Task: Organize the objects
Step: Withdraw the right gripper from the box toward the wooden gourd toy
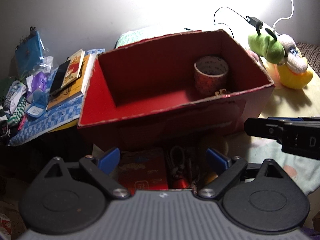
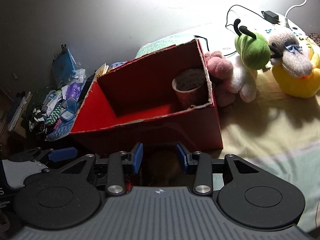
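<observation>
An open red cardboard box [image 1: 180, 105] [image 2: 160, 128] stands on the bed, with a roll of tape [image 1: 211, 74] [image 2: 188, 86] upright in its right end. My left gripper [image 1: 163, 159] hangs open and wide in front of the box, above a red packet [image 1: 143, 172] and a keyring with a red bell [image 1: 180, 182]. My right gripper [image 2: 160, 158] [image 1: 247, 126] is to its right, jaws partly apart. A dim brown round thing [image 2: 165, 166] shows between them in shadow; I cannot tell whether they touch it.
Plush toys sit right of the box: green [image 2: 252, 50], yellow duck [image 2: 296, 80], pink [image 2: 218, 64], white [image 2: 244, 84]. Books [image 1: 74, 70] and a heap of socks and small packets [image 1: 20, 92] lie on a blue cloth at left. A charger with cables [image 1: 254, 21] lies behind.
</observation>
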`<state>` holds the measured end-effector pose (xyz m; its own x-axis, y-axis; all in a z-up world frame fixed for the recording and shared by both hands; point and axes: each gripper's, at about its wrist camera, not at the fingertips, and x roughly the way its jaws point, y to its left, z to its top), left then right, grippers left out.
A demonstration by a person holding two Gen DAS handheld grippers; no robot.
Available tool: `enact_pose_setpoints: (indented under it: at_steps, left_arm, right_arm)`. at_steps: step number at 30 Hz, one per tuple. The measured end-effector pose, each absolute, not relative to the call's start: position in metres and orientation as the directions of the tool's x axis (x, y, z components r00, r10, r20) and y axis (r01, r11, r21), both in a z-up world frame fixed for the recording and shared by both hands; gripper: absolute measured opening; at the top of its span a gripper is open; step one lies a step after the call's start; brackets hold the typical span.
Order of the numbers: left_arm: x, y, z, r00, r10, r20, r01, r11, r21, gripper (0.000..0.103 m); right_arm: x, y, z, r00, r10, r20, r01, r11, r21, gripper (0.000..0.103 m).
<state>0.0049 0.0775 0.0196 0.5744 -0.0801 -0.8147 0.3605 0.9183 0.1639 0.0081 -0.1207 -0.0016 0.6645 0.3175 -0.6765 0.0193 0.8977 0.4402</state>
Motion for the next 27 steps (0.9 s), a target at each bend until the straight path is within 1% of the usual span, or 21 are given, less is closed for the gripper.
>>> enact_pose_setpoints:
  at_steps: [13, 27]
  left_arm:
    - [0.003, 0.074, 0.000, 0.546, -0.044, -0.837, 0.365, 0.911, 0.190, 0.094]
    - [0.007, 0.073, -0.016, 0.509, -0.029, -0.860, 0.373, 0.908, 0.189, 0.094]
  right_arm:
    - [0.000, -0.117, -0.018, 0.629, 0.319, -0.709, 0.049, 0.893, 0.446, 0.040]
    - [0.000, -0.117, -0.035, 0.576, 0.339, -0.744, 0.081, 0.881, 0.465, 0.040]
